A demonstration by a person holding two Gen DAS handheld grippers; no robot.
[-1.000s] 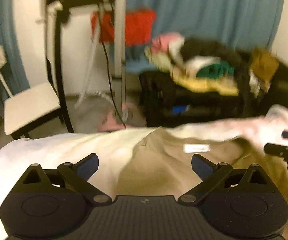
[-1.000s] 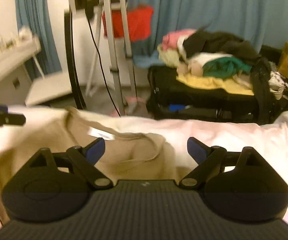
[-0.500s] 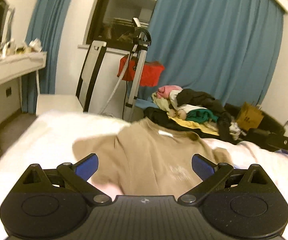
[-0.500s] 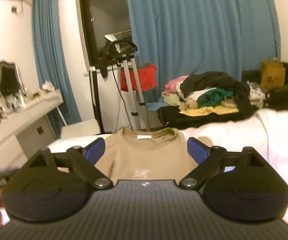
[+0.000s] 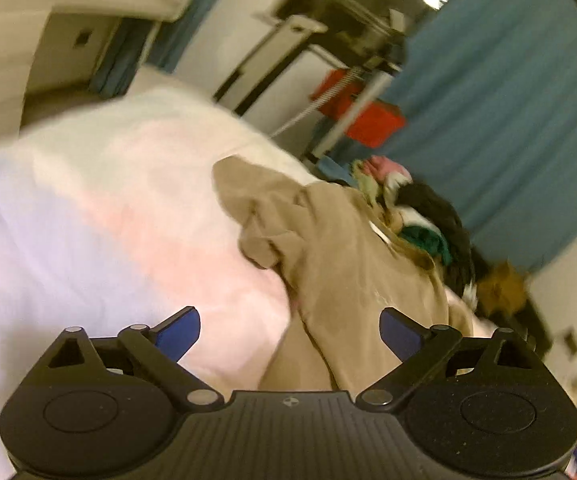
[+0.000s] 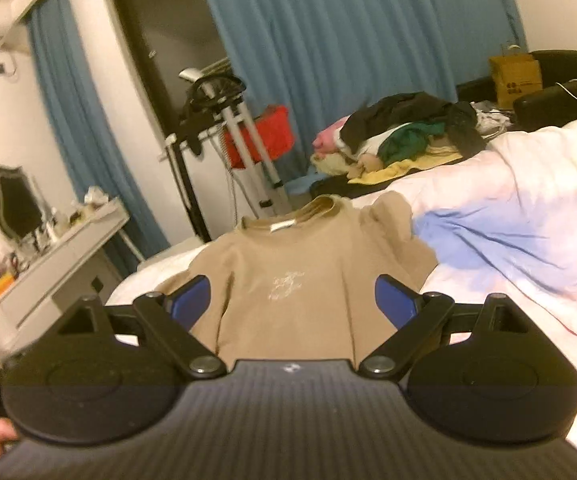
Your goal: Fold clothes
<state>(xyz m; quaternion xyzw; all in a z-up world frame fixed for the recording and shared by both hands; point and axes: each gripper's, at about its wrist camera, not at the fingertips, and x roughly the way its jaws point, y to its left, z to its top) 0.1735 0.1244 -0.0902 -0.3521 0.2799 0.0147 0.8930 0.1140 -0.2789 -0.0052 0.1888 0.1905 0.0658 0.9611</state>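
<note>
The tan T-shirt [image 6: 288, 280] lay flat on the white bed [image 6: 528, 288]. The left gripper [image 5: 288, 328] was closing on nothing; the right gripper [image 6: 292, 296] hung released — a careless pinch risked snagging the duvet beneath.

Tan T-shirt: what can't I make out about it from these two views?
- T-shirt hem: right wrist view, hidden behind the right gripper body.
- Chest print: too small to read.
- Left sleeve: left wrist view, motion-blurred and bunched; left gripper closing on nothing.
</note>
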